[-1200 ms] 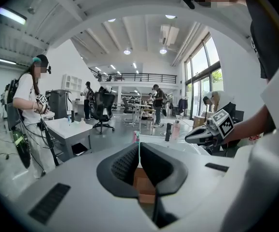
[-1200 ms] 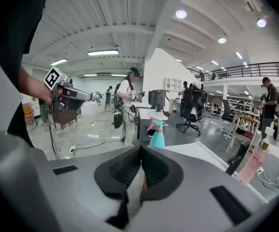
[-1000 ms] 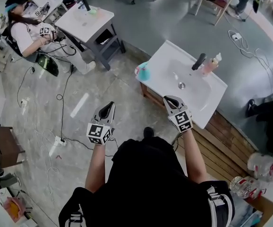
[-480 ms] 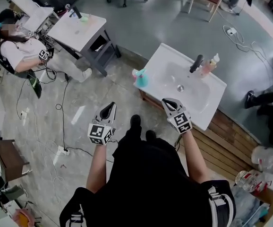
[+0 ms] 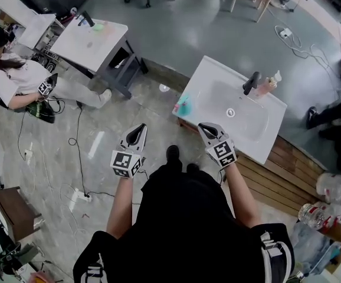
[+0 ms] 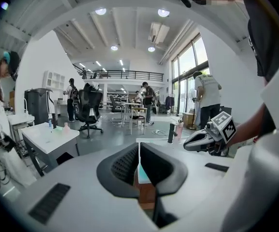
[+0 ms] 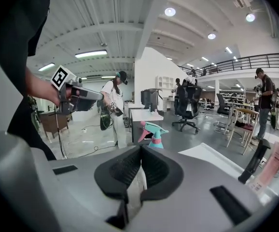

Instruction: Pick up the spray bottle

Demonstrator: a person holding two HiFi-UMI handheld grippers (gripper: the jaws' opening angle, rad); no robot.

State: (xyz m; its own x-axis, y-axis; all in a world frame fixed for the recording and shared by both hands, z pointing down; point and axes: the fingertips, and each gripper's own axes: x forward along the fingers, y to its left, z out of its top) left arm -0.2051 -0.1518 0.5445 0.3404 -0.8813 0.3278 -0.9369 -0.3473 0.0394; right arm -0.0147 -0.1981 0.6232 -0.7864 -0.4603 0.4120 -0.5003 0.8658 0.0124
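The spray bottle (image 5: 183,105), teal with a pink trigger, stands upright on the near left corner of the white sink counter (image 5: 210,75). In the right gripper view the spray bottle (image 7: 154,133) shows just beyond the jaws, a short way off. My left gripper (image 5: 140,128) hangs over the floor, to the left of the bottle and short of it, jaws shut and empty. My right gripper (image 5: 205,127) is at the counter's front edge, to the right of the bottle, also shut on nothing. Neither gripper touches the bottle.
A black faucet (image 5: 252,82) and a pink soap bottle (image 5: 268,84) stand at the back of the sink. A white desk (image 5: 94,40) and a seated person (image 5: 17,81) are at the left. Cables (image 5: 79,152) run over the floor; wooden slats (image 5: 288,170) lie at the right.
Both grippers have advanced towards the sink counter, which now lies closer below them. The jaws of both stayed closed. The spray bottle has not moved on the counter.
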